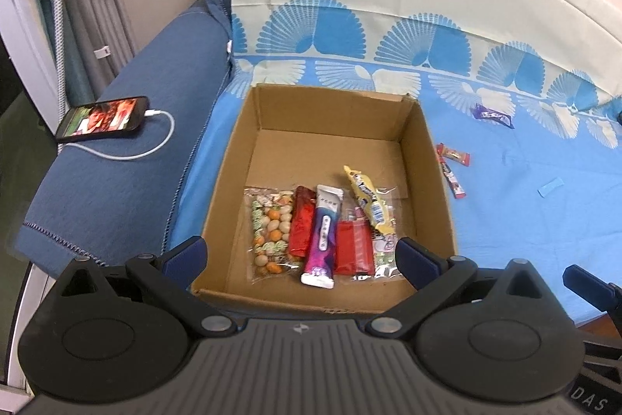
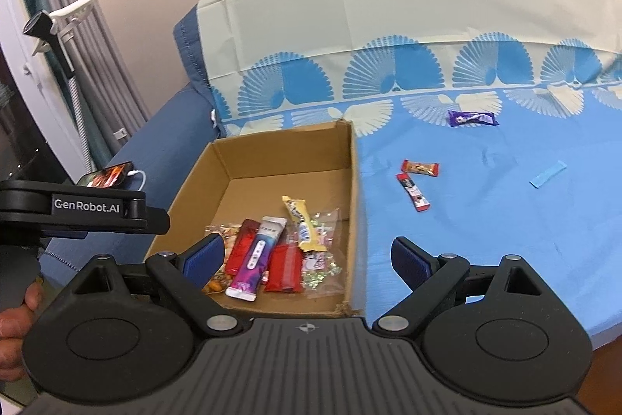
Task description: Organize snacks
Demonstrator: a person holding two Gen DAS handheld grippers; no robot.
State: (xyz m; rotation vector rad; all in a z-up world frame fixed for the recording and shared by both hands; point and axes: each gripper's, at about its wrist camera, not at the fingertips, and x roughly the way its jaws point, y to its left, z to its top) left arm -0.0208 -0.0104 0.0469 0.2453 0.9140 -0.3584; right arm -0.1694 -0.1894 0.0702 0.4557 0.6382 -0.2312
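Note:
An open cardboard box stands on the blue patterned bed sheet. Several snack packets lie side by side at its near end: a clear bag of nuts, a red packet, a purple-white pouch, another red packet and a yellow bar. To the right of the box on the sheet lie two small red bars and a purple bar. My left gripper hangs open above the box's near end. My right gripper is open over the box's right wall, holding nothing.
A phone on a white charging cable lies on the dark blue sofa arm left of the box. A small blue paper strip lies on the sheet. Grey curtains hang at the left. A hand grips the left tool.

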